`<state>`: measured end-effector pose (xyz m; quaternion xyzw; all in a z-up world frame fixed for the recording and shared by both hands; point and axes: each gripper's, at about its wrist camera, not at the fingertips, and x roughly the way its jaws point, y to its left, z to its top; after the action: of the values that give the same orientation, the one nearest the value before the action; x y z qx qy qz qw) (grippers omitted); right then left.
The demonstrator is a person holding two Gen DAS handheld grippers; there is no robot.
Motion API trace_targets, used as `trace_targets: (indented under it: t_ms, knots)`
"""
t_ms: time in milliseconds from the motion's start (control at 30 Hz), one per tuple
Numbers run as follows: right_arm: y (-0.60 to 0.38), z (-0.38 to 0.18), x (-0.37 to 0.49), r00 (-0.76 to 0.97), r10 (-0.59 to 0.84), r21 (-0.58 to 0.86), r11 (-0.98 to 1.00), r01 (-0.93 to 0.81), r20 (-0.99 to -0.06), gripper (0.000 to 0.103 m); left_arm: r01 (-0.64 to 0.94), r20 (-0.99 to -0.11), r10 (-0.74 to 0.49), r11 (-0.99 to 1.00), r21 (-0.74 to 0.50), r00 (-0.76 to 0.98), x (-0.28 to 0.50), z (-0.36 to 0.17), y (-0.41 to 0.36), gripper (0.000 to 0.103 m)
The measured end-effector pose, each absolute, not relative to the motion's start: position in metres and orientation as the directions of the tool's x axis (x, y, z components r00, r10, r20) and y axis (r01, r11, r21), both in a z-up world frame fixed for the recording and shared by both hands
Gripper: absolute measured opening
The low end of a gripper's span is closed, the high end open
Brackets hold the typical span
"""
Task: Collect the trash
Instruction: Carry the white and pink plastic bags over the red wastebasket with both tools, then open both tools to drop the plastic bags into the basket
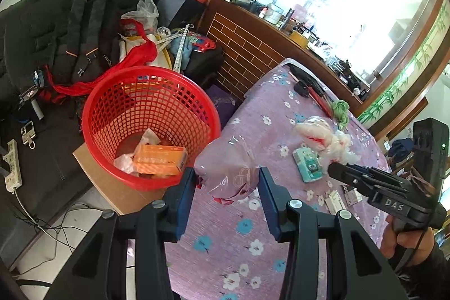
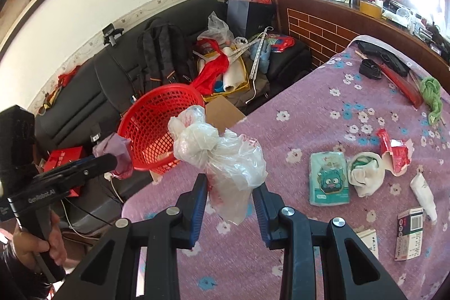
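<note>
My left gripper [image 1: 226, 179] is shut on a crumpled purple plastic bag [image 1: 227, 167] and holds it near the rim of the red mesh basket [image 1: 118, 92]; the same bag shows in the right wrist view [image 2: 118, 156]. The basket holds an orange box [image 1: 160, 159] and crumpled paper. My right gripper [image 2: 229, 187] is shut on a crumpled clear plastic bag [image 2: 222, 151], held above the purple flowered tablecloth [image 2: 309, 114]. On the table lie a teal tissue pack [image 2: 329, 177], a white wad [image 2: 365, 170], a torn red wrapper [image 2: 396, 153], a white tube [image 2: 423, 196] and small cartons [image 2: 409, 232].
The basket stands on a cardboard sheet [image 1: 112, 184] beside the table. A black sofa [image 1: 42, 35] behind it carries a backpack, red cloth and bags. A power strip [image 1: 11, 165] and cables lie on the floor. A green cloth [image 2: 431, 94] and dark items lie at the table's far end.
</note>
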<state>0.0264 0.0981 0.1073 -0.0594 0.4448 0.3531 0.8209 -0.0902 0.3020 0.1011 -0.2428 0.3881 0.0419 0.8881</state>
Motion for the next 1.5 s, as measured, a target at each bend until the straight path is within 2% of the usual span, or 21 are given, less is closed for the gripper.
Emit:
trace_targets:
  t_ms: [1200,1500]
  knots:
    - [0.235,0.070,0.075,0.163,0.571,0.368,0.695,-0.618,-0.804,0.035,-0.378,-0.799,-0.047,0.863,-0.334,0.599,-0.037,0.058,0.403,0.047]
    - [0.261,0.066,0.090,0.140,0.579,0.389,0.688,-0.613,-0.803,0.038,-0.414,-0.816,-0.028,0.852,-0.321,0.577,-0.036,0.050,0.412,0.051]
